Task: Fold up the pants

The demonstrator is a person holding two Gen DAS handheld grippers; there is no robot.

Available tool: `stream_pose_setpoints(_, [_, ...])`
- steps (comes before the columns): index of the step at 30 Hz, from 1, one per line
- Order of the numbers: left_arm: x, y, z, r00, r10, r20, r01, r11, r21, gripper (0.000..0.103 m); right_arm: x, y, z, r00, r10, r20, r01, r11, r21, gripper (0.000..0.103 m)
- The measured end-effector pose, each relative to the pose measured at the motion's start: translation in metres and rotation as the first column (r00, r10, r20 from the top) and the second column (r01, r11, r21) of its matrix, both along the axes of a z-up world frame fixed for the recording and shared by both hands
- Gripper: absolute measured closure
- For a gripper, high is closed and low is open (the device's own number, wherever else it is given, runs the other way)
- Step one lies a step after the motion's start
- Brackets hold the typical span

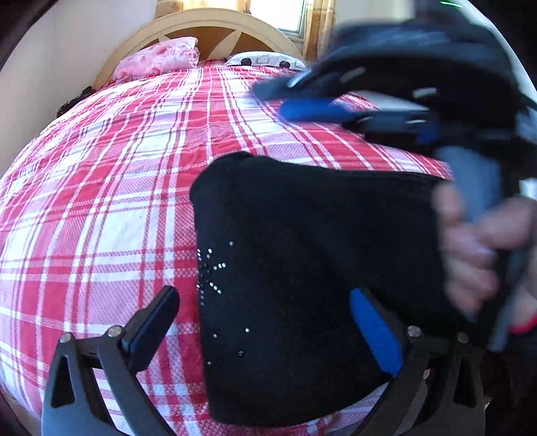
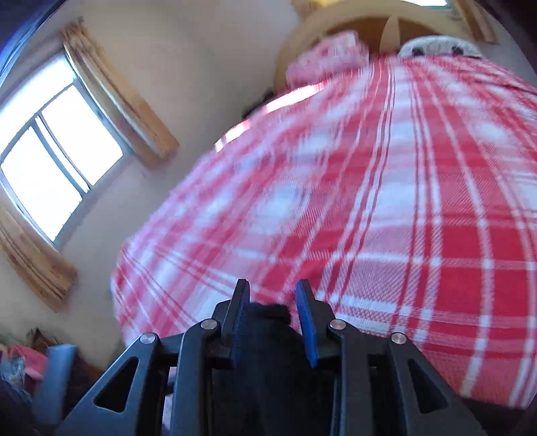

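Red checked bedspread (image 1: pixel 110 201) covers the bed. Black pants (image 1: pixel 295 268) lie folded on the bedspread. Left gripper (image 1: pixel 261 322) is spread wide over the pants. Right gripper (image 2: pixel 272 302) pinches some black cloth.

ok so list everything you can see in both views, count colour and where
pants: one, black with small shiny studs, folded on the bedspread near the foot of the bed
bedspread: one, red and white check, covering the bed
pillow: one, pink, at the headboard
second pillow: one, white with dark marks, beside the pink one
headboard: one, cream, rounded, at the far end
window: one, bright, on the side wall
curtains: tan, at both sides of the window
left gripper: fingers wide apart over the pants
right gripper: fingers narrow, a bit of black fabric between them
hand: one, holding the right gripper's handle
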State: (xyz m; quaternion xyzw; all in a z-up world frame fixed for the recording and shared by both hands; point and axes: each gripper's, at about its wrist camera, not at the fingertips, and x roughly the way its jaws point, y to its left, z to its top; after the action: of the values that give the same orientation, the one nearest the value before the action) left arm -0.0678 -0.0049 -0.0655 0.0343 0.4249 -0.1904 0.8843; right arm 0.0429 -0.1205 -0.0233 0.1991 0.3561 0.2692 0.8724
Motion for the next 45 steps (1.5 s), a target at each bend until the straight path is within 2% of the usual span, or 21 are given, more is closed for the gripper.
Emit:
stream_pose_setpoints(1, [0.001, 0.000, 0.004, 1.000, 0.007, 0.006, -0.007, 1.000, 0.011, 0.000, -0.013, -0.009, 0.011, 0.999, -0.024, 0.035, 0.023, 0.999, 0.043, 0.072])
stream_pose_setpoints(4, [0.004, -0.005, 0.024, 0.997, 0.025, 0.075, -0.028, 0.998, 0.047, 0.000, -0.048, -0.029, 0.031, 0.991, -0.104, 0.087, 0.098, 0.993, 0.071, 0.069])
stream_pose_setpoints(5, [0.005, -0.007, 0.030, 0.995, 0.027, 0.098, -0.033, 0.998, 0.056, 0.000, -0.062, -0.036, 0.034, 0.985, -0.143, 0.100, 0.137, 0.989, 0.058, 0.067])
stream_pose_setpoints(7, [0.007, -0.014, 0.037, 0.991, 0.024, 0.129, -0.035, 0.996, 0.087, 0.000, -0.087, -0.051, 0.038, 0.968, -0.221, 0.120, 0.221, 0.975, 0.015, 0.054])
stream_pose_setpoints(12, [0.007, -0.035, 0.037, 0.991, -0.002, 0.137, -0.018, 0.990, 0.142, 0.000, -0.147, -0.087, 0.035, 0.905, -0.396, 0.157, 0.406, 0.913, -0.036, 0.053])
stream_pose_setpoints(15, [0.008, -0.042, 0.037, 0.993, -0.009, 0.120, -0.007, 0.991, 0.137, 0.000, -0.170, -0.093, 0.034, 0.875, -0.448, 0.184, 0.474, 0.870, -0.139, 0.053])
stream_pose_setpoints(17, [0.003, -0.044, 0.035, 0.993, -0.016, 0.114, -0.002, 0.989, 0.149, 0.000, -0.183, -0.095, 0.032, 0.856, -0.479, 0.195, 0.511, 0.842, -0.175, 0.053])
stream_pose_setpoints(20, [-0.003, -0.051, 0.032, 0.994, -0.028, 0.108, 0.009, 0.986, 0.164, 0.000, -0.197, -0.101, 0.022, 0.851, -0.502, 0.152, 0.523, 0.834, -0.175, 0.052])
stream_pose_setpoints(27, [-0.018, -0.053, 0.029, 0.995, -0.028, 0.099, 0.012, 0.988, 0.154, 0.000, -0.221, -0.115, -0.002, 0.810, -0.586, 0.042, 0.586, 0.801, -0.123, 0.052])
stream_pose_setpoints(29, [-0.022, -0.053, 0.027, 0.995, -0.032, 0.099, 0.017, 0.988, 0.152, 0.000, -0.229, -0.114, -0.002, 0.809, -0.586, 0.035, 0.586, 0.803, -0.104, 0.052])
stream_pose_setpoints(32, [-0.025, -0.051, 0.025, 0.994, -0.026, 0.103, 0.009, 0.987, 0.159, 0.000, -0.232, -0.108, -0.003, 0.815, -0.578, 0.043, 0.578, 0.802, -0.151, 0.052])
stream_pose_setpoints(35, [-0.022, -0.034, 0.028, 0.994, -0.002, 0.111, -0.011, 0.993, 0.116, 0.000, -0.233, -0.111, -0.007, 0.825, -0.564, 0.037, 0.564, 0.819, -0.104, 0.052])
stream_pose_setpoints(38, [-0.008, -0.011, 0.033, 0.991, 0.070, 0.112, -0.076, 0.996, 0.053, 0.000, -0.235, -0.121, -0.009, 0.817, -0.573, 0.068, 0.576, 0.816, -0.048, 0.052])
stream_pose_setpoints(41, [0.010, 0.002, 0.028, 0.991, 0.114, 0.069, -0.114, 0.993, 0.004, 0.000, -0.227, -0.136, -0.016, 0.804, -0.588, 0.087, 0.592, 0.805, -0.029, 0.042])
stream_pose_setpoints(44, [0.020, 0.009, 0.016, 0.992, 0.127, 0.009, -0.127, 0.992, -0.021, 0.000, -0.214, -0.145, -0.032, 0.789, -0.613, 0.032, 0.614, 0.789, -0.033, 0.041])
stream_pose_setpoints(45, [0.023, 0.010, 0.010, 0.992, 0.124, -0.024, -0.125, 0.992, -0.034, 0.000, -0.212, -0.146, -0.039, 0.797, -0.604, 0.008, 0.604, 0.797, -0.012, 0.041])
